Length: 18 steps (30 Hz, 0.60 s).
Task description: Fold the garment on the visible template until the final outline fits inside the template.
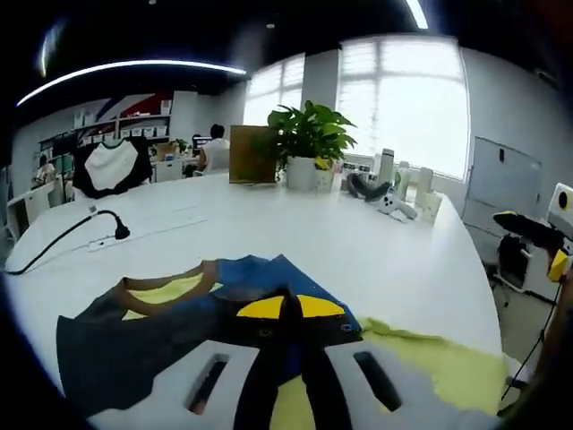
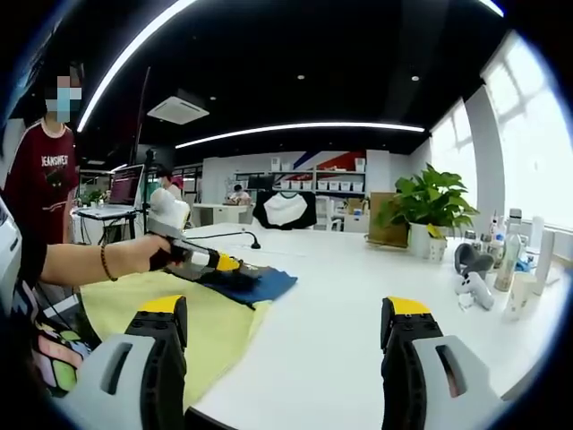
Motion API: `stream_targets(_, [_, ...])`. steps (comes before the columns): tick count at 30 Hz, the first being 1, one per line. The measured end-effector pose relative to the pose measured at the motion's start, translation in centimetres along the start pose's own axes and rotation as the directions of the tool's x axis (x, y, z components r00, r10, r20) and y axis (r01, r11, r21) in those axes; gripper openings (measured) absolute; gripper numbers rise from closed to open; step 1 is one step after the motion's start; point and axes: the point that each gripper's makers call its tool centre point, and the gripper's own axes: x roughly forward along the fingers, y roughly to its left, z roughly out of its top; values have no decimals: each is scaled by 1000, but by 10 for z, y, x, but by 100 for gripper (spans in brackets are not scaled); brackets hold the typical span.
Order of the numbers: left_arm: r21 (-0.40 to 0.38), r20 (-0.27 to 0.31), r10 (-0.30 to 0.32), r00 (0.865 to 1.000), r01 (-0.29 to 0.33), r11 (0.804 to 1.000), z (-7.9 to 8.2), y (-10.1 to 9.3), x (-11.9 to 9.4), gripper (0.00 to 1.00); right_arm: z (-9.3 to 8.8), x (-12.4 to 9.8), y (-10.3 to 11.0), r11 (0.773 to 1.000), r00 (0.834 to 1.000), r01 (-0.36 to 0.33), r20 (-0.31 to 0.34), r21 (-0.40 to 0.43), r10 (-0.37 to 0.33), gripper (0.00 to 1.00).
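A dark blue garment (image 1: 179, 331) with a brown collar and yellow lining lies bunched on the white table (image 1: 358, 242), partly over a yellow-green template sheet (image 1: 439, 363). My left gripper (image 1: 288, 309) has its yellow-tipped jaws pressed together on a fold of the blue cloth. In the right gripper view a hand holds that left gripper (image 2: 224, 263) at the garment (image 2: 255, 287), which rests on the far edge of the template sheet (image 2: 170, 313). My right gripper (image 2: 286, 313) hovers wide open above the table's near edge, to the right of the sheet, with nothing between its jaws.
A potted plant (image 1: 309, 134), a brown box (image 1: 251, 154) and bottles with controllers (image 1: 394, 193) stand at the table's far side. A black cable (image 1: 81, 228) runs on the left. A person in a red shirt (image 2: 40, 170) stands by a laptop (image 2: 121, 193).
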Motion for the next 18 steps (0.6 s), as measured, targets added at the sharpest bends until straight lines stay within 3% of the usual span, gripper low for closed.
stream_targets(3, [76,21,-41,999,39,996,14,-5,2,3,0,0,-1,1000,1000,2,2,1,-2,92])
stream_targets(6, [223,-23,-38,999,42,974,14,-6,6,3,0,-1,-1,1000,1000,3,1,1,-3,92])
stream_targets(10, [235,-51,-112,992,121,964,13,-16,11,3,1,-1,-4,1000,1000,9,5,3,-9,92])
stream_targets(11, [255,-63,-128,990,140,957,11,-18,12,3,1,-1,-4,1000,1000,10,6,4,-10,92])
stream_targets(14, [387,-134,-164,977,204,899,-1,-26,16,3,-1,-1,-6,1000,1000,13,0,5,-13,92])
stream_targets(18, [421,-179,-207,962,265,868,-15,-34,22,3,1,-2,-8,1000,1000,19,5,6,-19,92])
